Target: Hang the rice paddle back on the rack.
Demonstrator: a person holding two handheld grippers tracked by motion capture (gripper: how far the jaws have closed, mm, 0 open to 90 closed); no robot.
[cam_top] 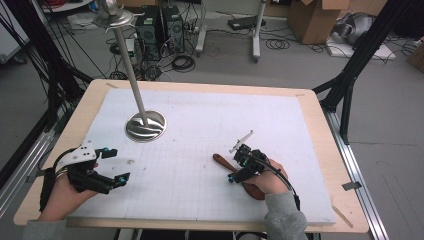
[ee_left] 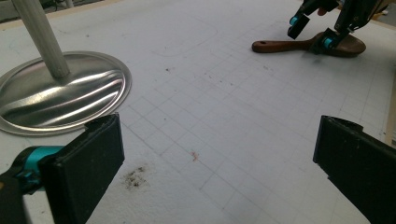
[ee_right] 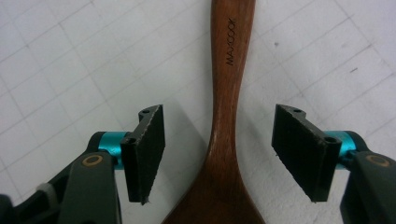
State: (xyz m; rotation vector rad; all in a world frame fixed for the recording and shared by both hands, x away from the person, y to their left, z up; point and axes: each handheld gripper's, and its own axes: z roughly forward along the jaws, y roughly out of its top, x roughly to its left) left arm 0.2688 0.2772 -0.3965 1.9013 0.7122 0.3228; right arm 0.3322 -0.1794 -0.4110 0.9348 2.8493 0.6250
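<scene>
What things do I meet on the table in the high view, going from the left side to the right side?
Left gripper, held over the white mat → metal stand with its round base and tall pole → wooden spoon lying on the mat → right gripper, its jaws open around the spoon's neck.

White mat [cam_top: 200, 165] covers table [cam_top: 310, 100], bearing spoon [cam_top: 220, 161], stand [cam_top: 145, 126].

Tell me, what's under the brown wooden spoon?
The wooden spoon lies flat on the white gridded mat, between the right gripper's open jaws. You can see the mat all around it, but whatever is right beneath the spoon is covered.
</scene>
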